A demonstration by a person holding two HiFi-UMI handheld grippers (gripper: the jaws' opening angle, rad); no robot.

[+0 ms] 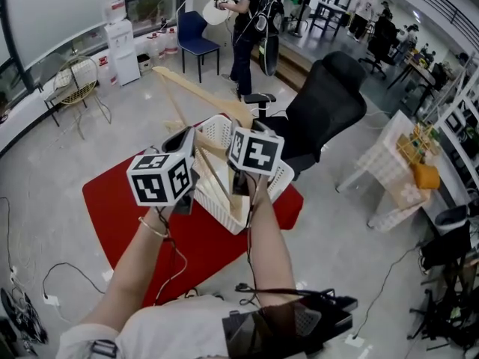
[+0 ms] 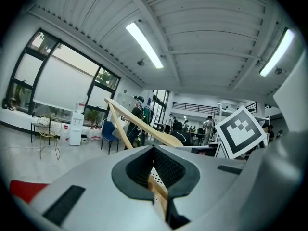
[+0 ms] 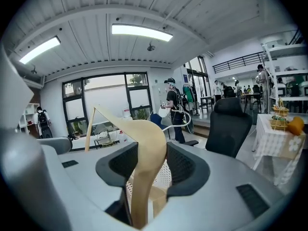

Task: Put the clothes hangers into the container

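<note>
A wooden clothes hanger (image 1: 200, 90) is held up between both grippers above a white perforated basket (image 1: 282, 176) that stands on a red mat (image 1: 116, 197). Other wooden hangers (image 1: 217, 182) lie slanted inside the basket. My left gripper (image 1: 194, 149) is shut on the hanger's thin lower bar (image 2: 159, 189), and the hanger's arm (image 2: 139, 121) rises up and away from it. My right gripper (image 1: 251, 127) is shut on the hanger's broad curved shoulder (image 3: 144, 138). The basket's wall (image 3: 166, 172) shows behind the right gripper's jaws.
A black office chair (image 1: 322, 111) stands just behind the basket. At the right is a white table (image 1: 393, 174) with small things on it. A person (image 1: 247, 21), a blue chair (image 1: 196, 36) and a water dispenser (image 1: 120, 40) are at the back. Cables (image 1: 60, 275) trail over the floor at the left.
</note>
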